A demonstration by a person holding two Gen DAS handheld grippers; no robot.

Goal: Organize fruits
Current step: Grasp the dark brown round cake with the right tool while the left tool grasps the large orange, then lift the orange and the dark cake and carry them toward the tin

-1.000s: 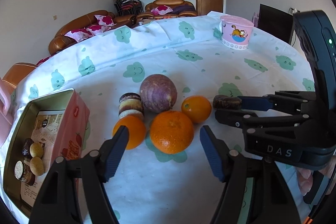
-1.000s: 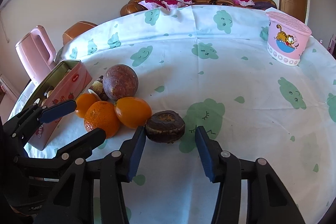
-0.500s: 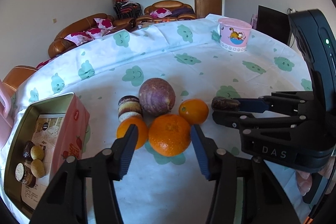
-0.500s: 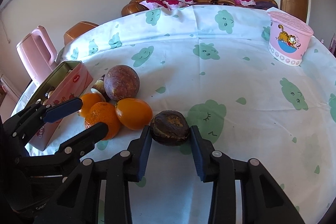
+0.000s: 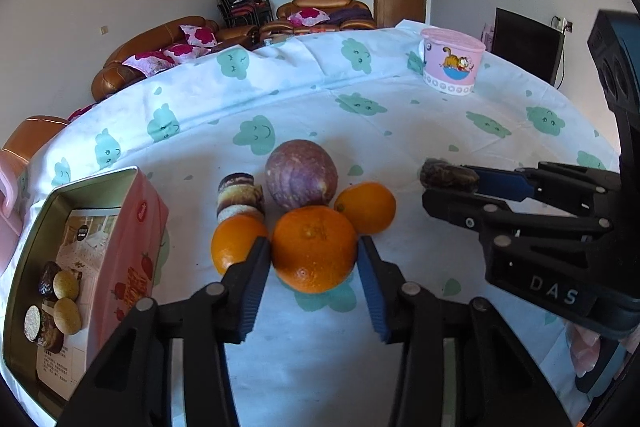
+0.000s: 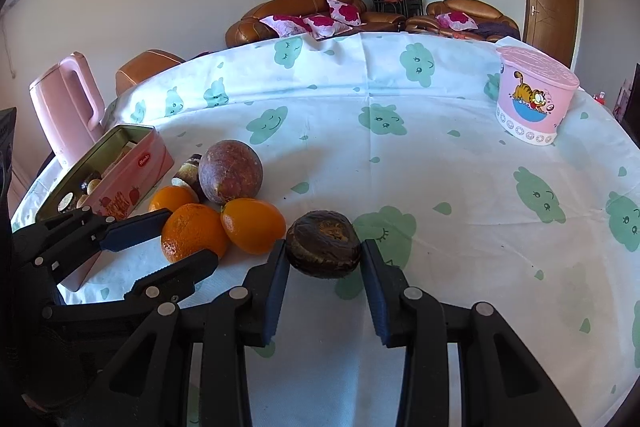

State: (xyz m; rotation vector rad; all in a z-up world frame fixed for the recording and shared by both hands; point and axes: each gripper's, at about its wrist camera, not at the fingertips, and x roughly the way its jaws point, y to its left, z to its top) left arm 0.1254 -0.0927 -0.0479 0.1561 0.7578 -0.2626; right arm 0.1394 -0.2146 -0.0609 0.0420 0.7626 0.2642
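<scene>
My left gripper (image 5: 314, 261) is shut on the big orange (image 5: 314, 249), which rests on the tablecloth. Two smaller oranges flank it, one on the left (image 5: 232, 245) and one on the right (image 5: 366, 207). A purple round fruit (image 5: 301, 174) and a small layered dark-and-cream fruit piece (image 5: 239, 195) sit behind. My right gripper (image 6: 324, 263) is shut on a dark brown wrinkled fruit (image 6: 323, 243), just right of the pile (image 6: 224, 199). From the left wrist view the right gripper (image 5: 452, 187) comes in from the right.
An open pink tin (image 5: 84, 267) with small snacks stands at the left. A pink lidded cartoon tub (image 6: 534, 95) stands at the far right. A pink kettle (image 6: 66, 107) stands at the left table edge. Sofas and a door lie beyond.
Both grippers closed from wide open: the left onto the big orange, the right onto the dark brown fruit. Both crept slightly forward.
</scene>
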